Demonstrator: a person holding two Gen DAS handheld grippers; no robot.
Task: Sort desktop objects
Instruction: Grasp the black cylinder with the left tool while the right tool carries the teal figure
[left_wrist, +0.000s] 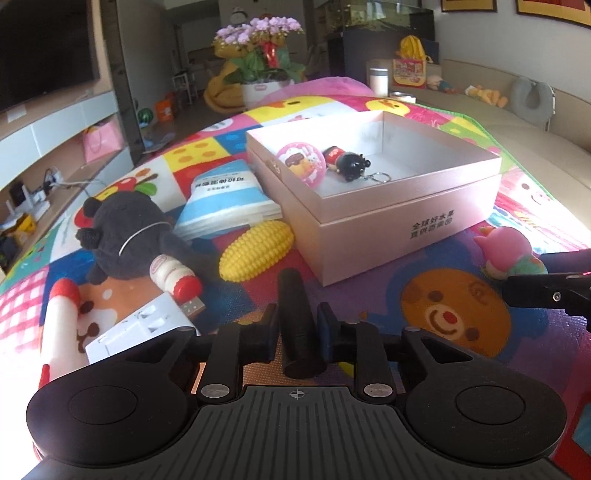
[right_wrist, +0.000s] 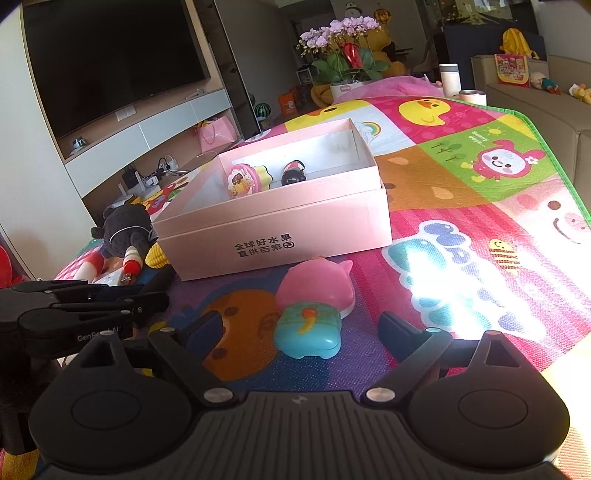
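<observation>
Left gripper (left_wrist: 301, 332): clenched on black cylinder (left_wrist: 295, 317) — upright.
Right gripper (right_wrist: 301, 328): released — pink toy (right_wrist: 314, 306) between jaws, long axis pointing at pink box (right_wrist: 280, 236).

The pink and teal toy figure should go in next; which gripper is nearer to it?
Right. The right gripper brackets the toy figure, fingers open; the left gripper sits off to its side.

Box (left_wrist: 373, 218): pink card, slight sheen. Mat (right_wrist: 461, 177): woven texture, rough. Bear (left_wrist: 122, 236): dark fuzzy plush. Corn (left_wrist: 255, 249): yellow bumpy plastic. Pink toy (right_wrist: 314, 295): smooth glossy plastic. Cylinder (left_wrist: 297, 325): matt black.
</observation>
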